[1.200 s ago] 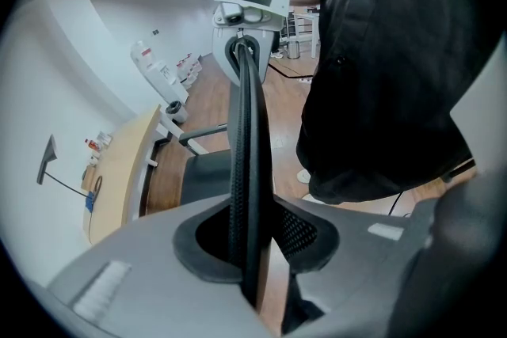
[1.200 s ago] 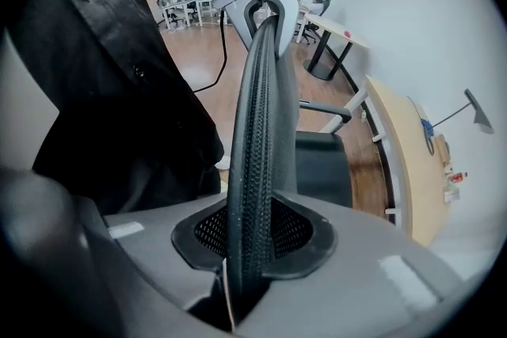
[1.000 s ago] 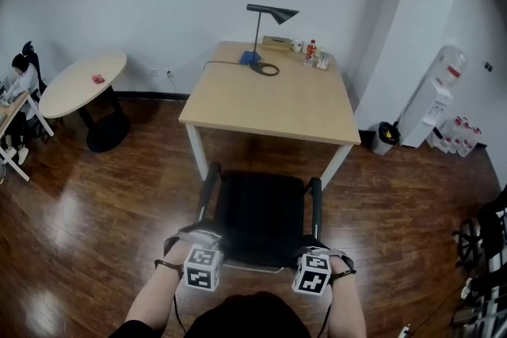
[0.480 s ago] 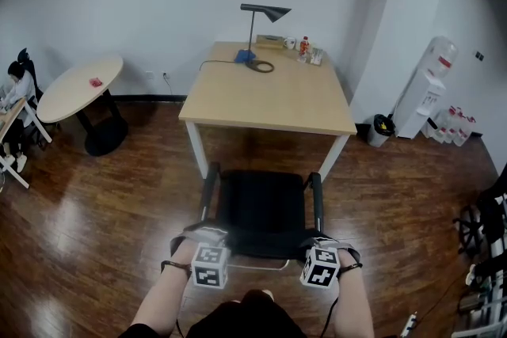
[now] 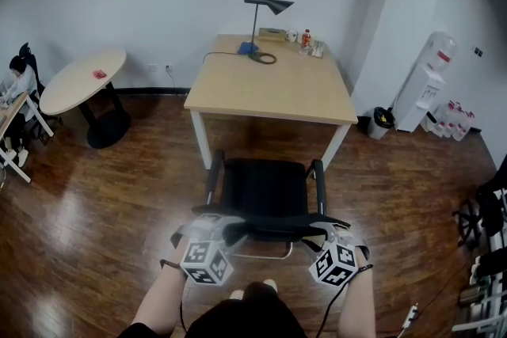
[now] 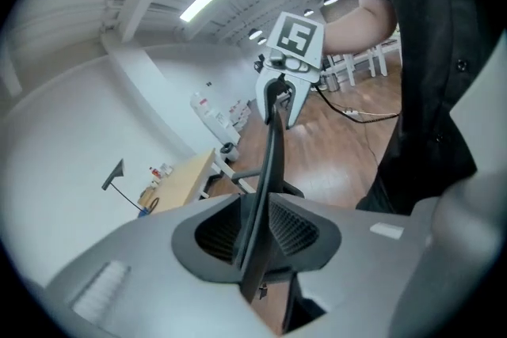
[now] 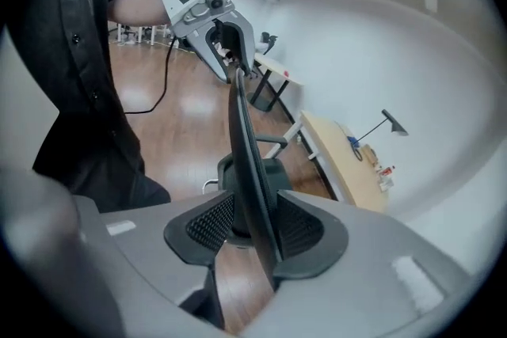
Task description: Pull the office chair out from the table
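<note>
A black office chair stands on the wood floor, a little out from the near edge of the light wood table. The thin top edge of its backrest runs between both grippers. My left gripper straddles the left end of that edge. My right gripper straddles the right end. Both pairs of jaws have just been opening. In the left gripper view and the right gripper view the edge stands between the ridged pads with a gap on each side.
A desk lamp and small bottles sit at the table's far end. A round table and a seated person are at the left. A bin and a water dispenser stand at the right.
Both grippers have risen and tipped, and their jaws have spread off the backrest edge. The chair stands slightly farther from the table.
</note>
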Demonstrator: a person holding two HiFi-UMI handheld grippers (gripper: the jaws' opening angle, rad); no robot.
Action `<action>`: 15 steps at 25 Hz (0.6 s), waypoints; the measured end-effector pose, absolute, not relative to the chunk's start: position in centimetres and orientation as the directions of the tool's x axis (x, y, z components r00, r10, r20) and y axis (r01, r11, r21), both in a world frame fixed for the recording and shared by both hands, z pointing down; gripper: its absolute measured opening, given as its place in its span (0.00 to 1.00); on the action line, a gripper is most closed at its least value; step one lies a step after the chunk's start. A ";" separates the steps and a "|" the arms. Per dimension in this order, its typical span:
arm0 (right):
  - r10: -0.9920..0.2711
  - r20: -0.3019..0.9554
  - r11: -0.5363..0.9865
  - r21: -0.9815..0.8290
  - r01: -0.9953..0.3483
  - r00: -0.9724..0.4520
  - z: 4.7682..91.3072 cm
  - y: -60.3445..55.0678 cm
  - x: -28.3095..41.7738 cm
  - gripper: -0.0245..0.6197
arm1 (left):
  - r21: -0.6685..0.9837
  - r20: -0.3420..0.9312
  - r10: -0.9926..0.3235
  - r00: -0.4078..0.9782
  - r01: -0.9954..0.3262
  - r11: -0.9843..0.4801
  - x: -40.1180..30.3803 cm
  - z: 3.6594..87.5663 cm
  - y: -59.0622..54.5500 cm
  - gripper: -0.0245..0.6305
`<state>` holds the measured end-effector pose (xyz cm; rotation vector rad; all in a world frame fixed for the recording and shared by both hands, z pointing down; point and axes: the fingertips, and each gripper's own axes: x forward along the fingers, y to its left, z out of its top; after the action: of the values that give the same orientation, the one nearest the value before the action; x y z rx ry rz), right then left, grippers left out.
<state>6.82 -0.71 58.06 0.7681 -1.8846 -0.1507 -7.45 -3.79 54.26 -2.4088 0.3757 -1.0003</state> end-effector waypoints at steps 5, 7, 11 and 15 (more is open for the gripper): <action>-0.777 0.576 0.583 0.502 -0.639 -0.256 55.4 0.3 7.4 0.14 | -0.482 0.361 -0.569 0.739 -0.374 -0.792 -9.7 51.3 -3.5 0.05; -0.815 0.519 0.523 0.464 -0.715 -0.260 55.0 1.1 8.0 0.06 | -0.408 0.295 -0.614 0.732 -0.485 -0.773 -10.7 50.6 -3.3 0.04; -0.859 0.445 0.441 0.389 -0.809 -0.255 54.4 2.7 9.0 0.06 | -0.283 0.177 -0.671 0.720 -0.616 -0.735 -12.2 49.5 -1.9 0.04; -0.905 0.311 0.384 0.299 -0.873 -0.291 52.0 4.9 9.5 0.06 | -0.226 0.121 -0.718 0.686 -0.685 -0.693 -12.9 48.7 0.0 0.04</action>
<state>9.50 4.87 52.01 1.5327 -2.2221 -0.0994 -12.86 -0.02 48.67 -2.7323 1.1456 -0.2994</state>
